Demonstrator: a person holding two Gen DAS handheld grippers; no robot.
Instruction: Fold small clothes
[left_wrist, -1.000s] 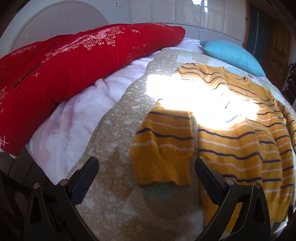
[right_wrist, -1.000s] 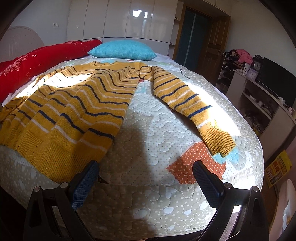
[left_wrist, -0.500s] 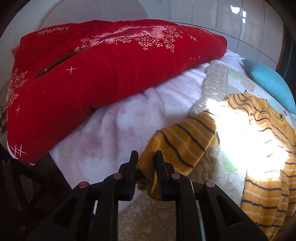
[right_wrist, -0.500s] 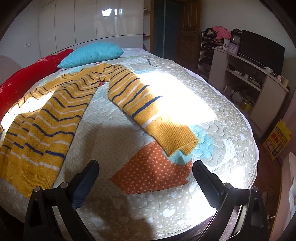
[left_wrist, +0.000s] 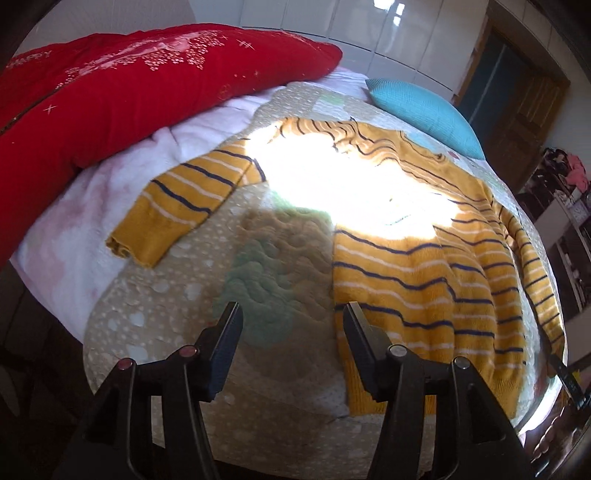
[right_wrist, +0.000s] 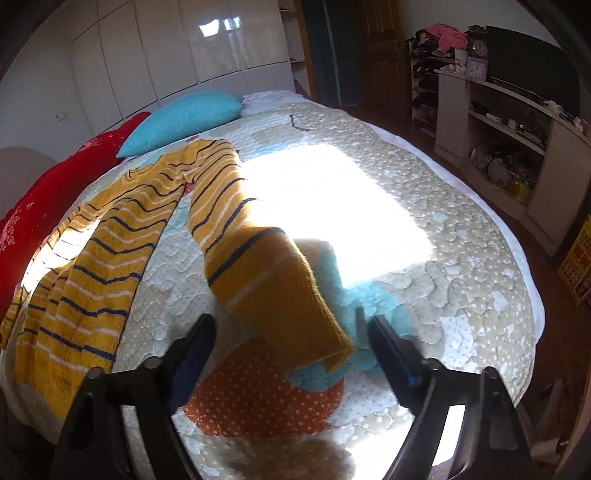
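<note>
1. On the quilted beige bedspread (left_wrist: 173, 295) lies one mustard-yellow knitted sweater with navy and white stripes (left_wrist: 417, 266), spread flat, its hem toward the near edge of the bed and its neckline toward the one turquoise knitted cushion (left_wrist: 424, 110); the long axis of the body runs from the near edge up to that cushion.
2. Its sleeve on the left wrist view's side (left_wrist: 177, 206) stretches away from the body, cuff resting on a pale pink blanket (left_wrist: 66, 236).
3. Its other sleeve (right_wrist: 255, 258) runs down toward the right gripper (right_wrist: 291, 339), cuff end lying between the jaws, which are closing but not yet pressing it.
4. Jaws of the left gripper (left_wrist: 291, 325) are opening, with only bedspread between them (the sweater's hem sits just beside the right-hand finger).
5. One big red embroidered pillow (left_wrist: 122, 92) bears the word "HAPPY"; the rest of its pattern cannot be read.
</note>
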